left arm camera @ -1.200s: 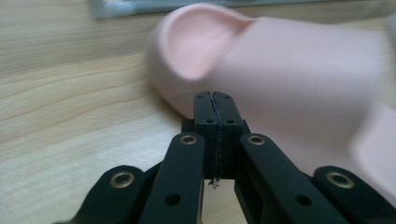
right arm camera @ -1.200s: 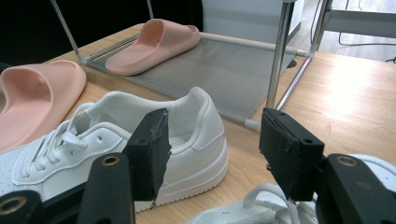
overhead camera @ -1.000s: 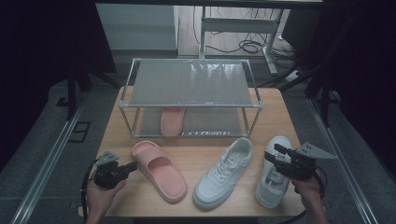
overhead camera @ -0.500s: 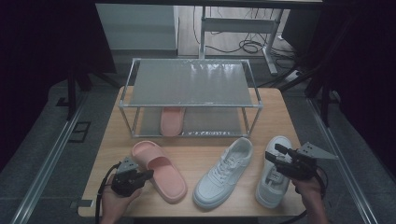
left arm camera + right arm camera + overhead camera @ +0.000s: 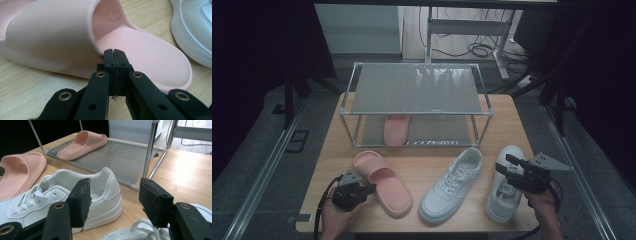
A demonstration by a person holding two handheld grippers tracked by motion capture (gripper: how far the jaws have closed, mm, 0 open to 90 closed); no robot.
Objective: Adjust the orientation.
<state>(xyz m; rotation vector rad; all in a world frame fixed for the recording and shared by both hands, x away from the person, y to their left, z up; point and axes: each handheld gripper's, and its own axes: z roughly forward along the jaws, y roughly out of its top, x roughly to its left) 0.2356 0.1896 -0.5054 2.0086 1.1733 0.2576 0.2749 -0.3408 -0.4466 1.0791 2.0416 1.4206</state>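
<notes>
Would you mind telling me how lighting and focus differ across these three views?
High view: dim, dark surroundings, soft detail, faint sheen on the rack top. Left gripper view: bright and even, slipper sharp, jaws crisp. Right gripper view: bright, glare on the table, near jaws slightly soft.

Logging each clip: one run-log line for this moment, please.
left tongs: shut, at pink slipper | right tongs: open, over white sneaker | second slipper: on rack

Two pink slippers (image 5: 383,183) (image 5: 396,129), two white sneakers (image 5: 452,184) (image 5: 506,186), one rack (image 5: 417,89).
</notes>
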